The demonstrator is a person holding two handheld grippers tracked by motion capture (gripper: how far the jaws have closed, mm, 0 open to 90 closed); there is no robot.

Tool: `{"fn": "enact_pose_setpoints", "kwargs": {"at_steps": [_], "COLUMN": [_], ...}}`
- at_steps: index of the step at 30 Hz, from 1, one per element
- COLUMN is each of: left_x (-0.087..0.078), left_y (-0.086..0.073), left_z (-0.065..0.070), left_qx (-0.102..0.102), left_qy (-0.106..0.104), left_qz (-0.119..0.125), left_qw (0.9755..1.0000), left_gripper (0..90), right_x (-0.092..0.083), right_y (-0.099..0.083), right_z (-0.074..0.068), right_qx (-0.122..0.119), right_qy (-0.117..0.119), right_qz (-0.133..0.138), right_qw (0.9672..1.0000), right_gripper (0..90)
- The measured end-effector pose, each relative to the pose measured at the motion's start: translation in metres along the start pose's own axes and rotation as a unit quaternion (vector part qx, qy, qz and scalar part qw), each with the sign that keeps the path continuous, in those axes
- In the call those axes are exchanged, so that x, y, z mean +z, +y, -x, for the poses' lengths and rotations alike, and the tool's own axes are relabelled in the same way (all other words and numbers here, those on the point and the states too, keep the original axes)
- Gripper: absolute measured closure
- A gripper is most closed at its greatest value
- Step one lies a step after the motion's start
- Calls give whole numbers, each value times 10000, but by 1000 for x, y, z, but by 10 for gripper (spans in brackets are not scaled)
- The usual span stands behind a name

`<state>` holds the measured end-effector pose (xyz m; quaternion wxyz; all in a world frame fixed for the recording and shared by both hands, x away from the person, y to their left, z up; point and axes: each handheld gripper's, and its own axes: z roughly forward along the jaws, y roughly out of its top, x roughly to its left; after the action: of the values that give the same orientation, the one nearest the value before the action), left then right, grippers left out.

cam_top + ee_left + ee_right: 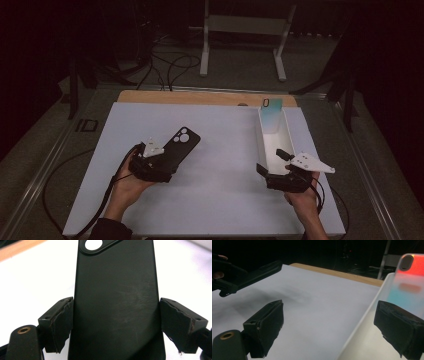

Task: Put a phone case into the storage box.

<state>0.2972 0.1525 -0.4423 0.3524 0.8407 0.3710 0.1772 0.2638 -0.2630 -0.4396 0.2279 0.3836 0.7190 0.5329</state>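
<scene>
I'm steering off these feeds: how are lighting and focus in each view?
High view: dim, surroundings black, white table evenly lit. Left gripper view: table overexposed behind the black phone case, whose scuffs look sharp. Right gripper view: soft; the gradient phone case in the white tray is blurred with a red cast.

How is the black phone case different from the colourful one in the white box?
The black phone case is matte black and clamped by its long edges between the left gripper's fingers. The colourful case is translucent, shading red to teal, and stands untouched, leaning in the white box. Both have camera cutouts.
</scene>
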Motion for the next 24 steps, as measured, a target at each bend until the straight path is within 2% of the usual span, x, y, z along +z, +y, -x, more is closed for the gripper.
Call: {"fn": "enact_pose_setpoints", "kwargs": {"at_steps": [7, 9, 14, 16, 22, 24], "left_x": [-3, -2, -1, 1, 5, 5], "left_y": [17, 24, 33, 37, 41, 44], "left_z": [15, 22, 34, 41, 53, 61], "left_qx": [215, 327, 441, 513, 641, 702], "left_qy": [-143, -202, -330, -424, -551, -614], "left_qz": [270, 330, 447, 491, 564, 662], "left_qw": [9993, 9987, 9975, 9966, 9948, 9934], "left_gripper": [159, 159, 159, 159, 158, 157], "right_x": [8, 11, 17, 22, 35, 40], "right_y": [17, 23, 31, 38, 49, 52], "right_z": [-2, -5, -9, -14, -27, -31], "right_qx": [65, 58, 100, 177, 195, 226], "right_qy": [290, 405, 626, 751, 986, 1056], "right_qz": [-110, -120, -160, -174, -219, -250], "right_qw": [9995, 9991, 9979, 9969, 9947, 9938], "right_gripper": [90, 90, 89, 89, 90, 91]}}
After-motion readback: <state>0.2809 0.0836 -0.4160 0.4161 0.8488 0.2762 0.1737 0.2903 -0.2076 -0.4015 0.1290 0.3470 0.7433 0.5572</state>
